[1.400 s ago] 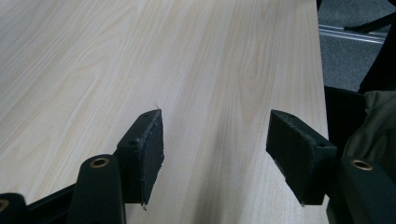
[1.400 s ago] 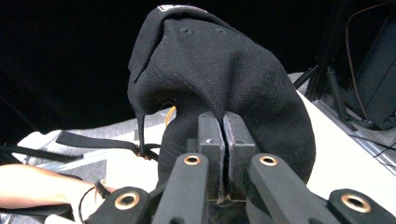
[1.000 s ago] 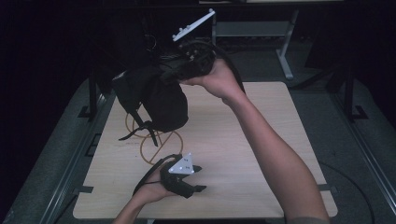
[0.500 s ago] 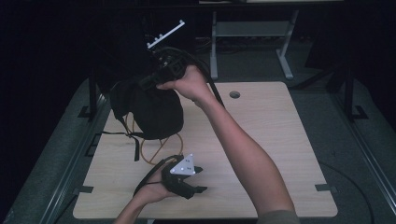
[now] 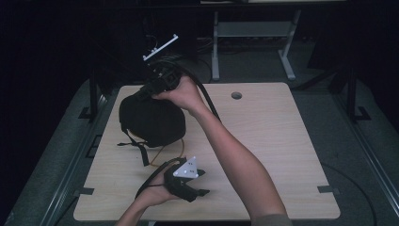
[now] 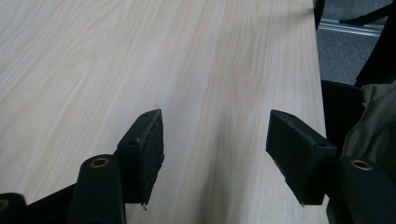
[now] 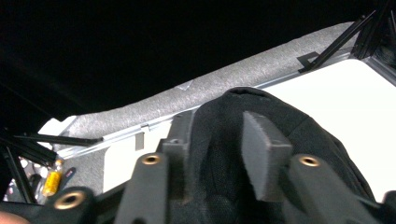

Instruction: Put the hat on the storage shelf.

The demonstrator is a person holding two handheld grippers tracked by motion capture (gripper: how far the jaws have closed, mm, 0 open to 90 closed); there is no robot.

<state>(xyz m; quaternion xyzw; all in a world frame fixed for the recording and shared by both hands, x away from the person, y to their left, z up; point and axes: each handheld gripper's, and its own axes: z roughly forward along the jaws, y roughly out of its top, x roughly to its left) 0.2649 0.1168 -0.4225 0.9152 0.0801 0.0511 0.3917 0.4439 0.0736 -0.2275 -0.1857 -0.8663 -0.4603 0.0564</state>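
Looking at where we are: the right tongs point(image 5: 149, 89), pinching the top of the black bag point(image 5: 153, 120), have lowered it from mid-air over the last second, so it now sits on the far-left part of the tabletop point(image 5: 282, 155). We'd say the set-down is nearly done. Left tongs point(image 6: 215, 149) rest spread and empty near the front edge. Left edge is close to the bag; plenty of open room right.

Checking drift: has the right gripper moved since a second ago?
Yes. The right gripper, shut on the black bag, has shifted left, away from the table's round hole.
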